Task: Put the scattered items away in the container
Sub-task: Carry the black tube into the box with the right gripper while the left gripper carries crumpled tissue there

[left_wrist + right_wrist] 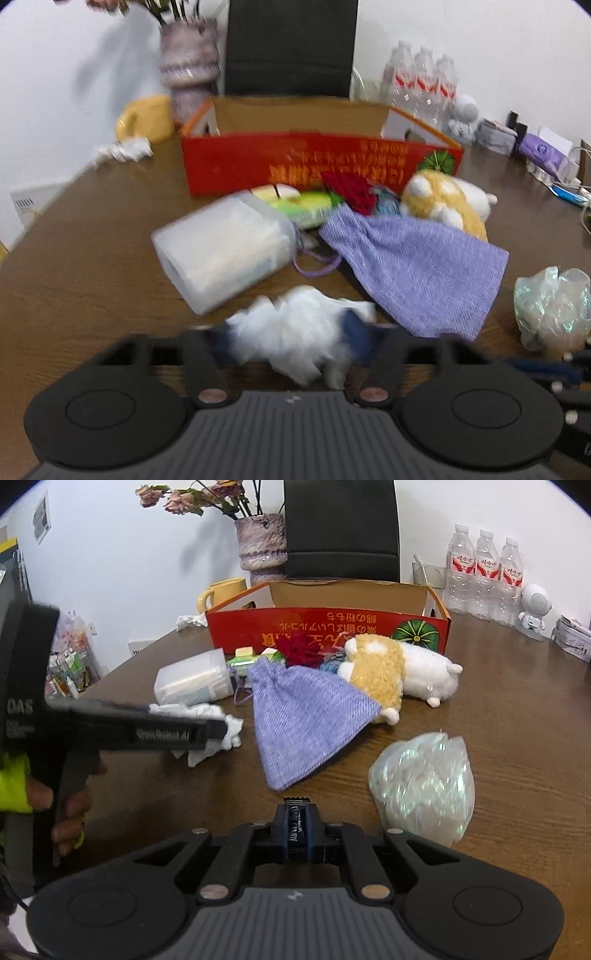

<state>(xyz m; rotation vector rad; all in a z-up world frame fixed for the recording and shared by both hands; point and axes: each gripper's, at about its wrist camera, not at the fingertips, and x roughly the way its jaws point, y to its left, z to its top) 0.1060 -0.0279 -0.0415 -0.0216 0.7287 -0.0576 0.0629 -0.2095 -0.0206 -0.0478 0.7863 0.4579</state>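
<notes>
Left gripper (291, 343) is clamping the crumpled white tissue (295, 332) on the table (92, 240). Right gripper (296, 829) is pinching a small dark sachet (296, 825), well short of the red cardboard box (328, 627).

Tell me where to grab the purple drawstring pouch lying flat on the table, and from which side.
Judging by its pose, take the purple pouch at its gathered neck by the cord, the far, narrow end near the clear tub. Come from above: the body lies flat and wide, offering little to pinch, while the neck is bunched.
</notes>
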